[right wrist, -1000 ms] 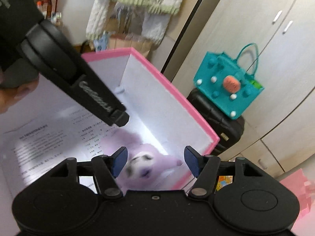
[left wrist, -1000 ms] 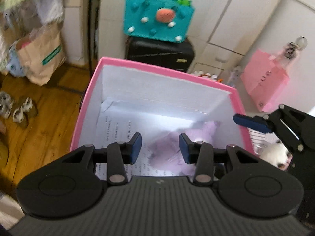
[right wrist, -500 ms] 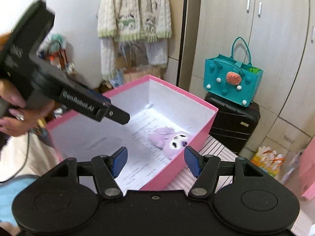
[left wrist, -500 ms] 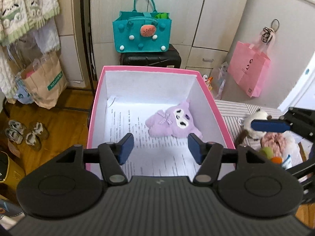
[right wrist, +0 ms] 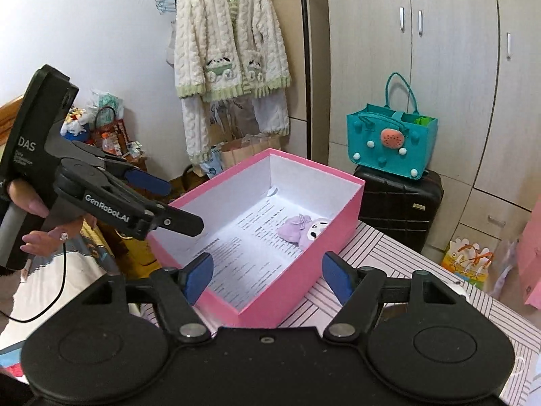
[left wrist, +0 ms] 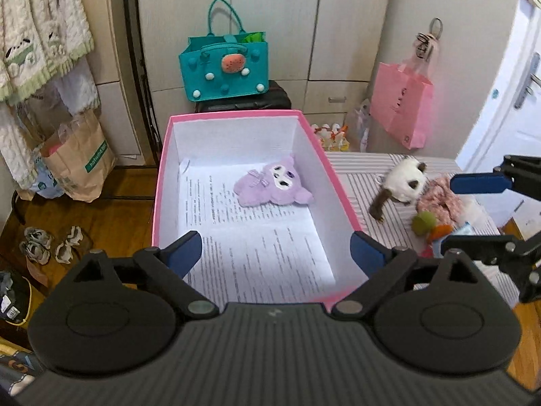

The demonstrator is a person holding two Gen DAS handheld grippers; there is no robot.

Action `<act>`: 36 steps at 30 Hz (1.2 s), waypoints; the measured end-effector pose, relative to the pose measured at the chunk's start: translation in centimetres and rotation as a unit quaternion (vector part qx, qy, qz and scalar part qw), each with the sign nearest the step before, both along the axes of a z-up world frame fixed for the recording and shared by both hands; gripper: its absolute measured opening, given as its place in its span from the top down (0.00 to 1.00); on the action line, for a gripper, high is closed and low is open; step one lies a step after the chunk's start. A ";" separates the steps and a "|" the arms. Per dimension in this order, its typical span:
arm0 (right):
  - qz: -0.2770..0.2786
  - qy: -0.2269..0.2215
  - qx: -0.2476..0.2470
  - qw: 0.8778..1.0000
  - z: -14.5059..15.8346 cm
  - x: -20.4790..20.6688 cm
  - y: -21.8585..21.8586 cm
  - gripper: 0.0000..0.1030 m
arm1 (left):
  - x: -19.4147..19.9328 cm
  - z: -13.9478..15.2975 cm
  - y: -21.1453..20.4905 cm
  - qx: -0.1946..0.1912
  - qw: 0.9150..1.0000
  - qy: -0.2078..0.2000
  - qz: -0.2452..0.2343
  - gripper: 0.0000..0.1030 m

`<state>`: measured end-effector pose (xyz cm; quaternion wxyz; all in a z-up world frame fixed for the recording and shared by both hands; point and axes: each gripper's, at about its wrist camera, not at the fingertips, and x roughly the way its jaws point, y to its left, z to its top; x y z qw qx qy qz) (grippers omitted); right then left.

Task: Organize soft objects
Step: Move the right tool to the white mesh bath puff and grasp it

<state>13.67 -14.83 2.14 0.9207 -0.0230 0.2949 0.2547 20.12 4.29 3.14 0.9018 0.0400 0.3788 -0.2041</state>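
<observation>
Both claws stand open and empty; the left claw (left wrist: 275,248) has just been spreading its jaws wide, with nothing between them, and the right claw (right wrist: 267,274) has widened a little too, also bare; both have pulled up and back from the pink box (left wrist: 162,182), which a second ago filled each view. Purple plush (left wrist: 274,187) now lies loose on the printed paper inside, toward the box's 1 o'clock corner, touching no pad; that item looks delivered. Remaining soft things sit on the striped cloth (left wrist: 358,176) at 3 o'clock of the box: a white-and-brown plush (left wrist: 402,186), a pink bundle (left wrist: 439,199), a green ball (left wrist: 422,221); my guess is one of those comes next.
</observation>
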 end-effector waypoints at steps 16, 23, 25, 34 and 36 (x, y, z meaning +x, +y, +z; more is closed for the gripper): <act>-0.029 -0.046 -0.017 0.998 0.5 -9.8 -2.1 0.12 | -9.8 2.6 -2.2 0.013 0.995 -0.023 -0.099 0.05; -0.058 -0.042 -0.033 0.997 -0.6 -13.7 -4.0 0.11 | -12.3 1.5 -3.5 0.020 0.990 -0.009 -0.139 0.05; -0.064 -0.049 -0.042 0.996 -0.8 -14.8 -4.6 0.08 | -12.7 1.3 -4.0 0.025 0.987 -0.008 -0.156 0.05; -0.131 -0.045 -0.028 0.990 -4.3 -18.0 -8.8 0.07 | -12.9 -1.6 -6.9 0.035 0.976 0.020 -0.213 0.05; -0.139 -0.043 -0.017 0.989 -5.1 -18.6 -9.6 0.07 | -12.9 -2.4 -7.4 0.043 0.974 0.025 -0.223 0.05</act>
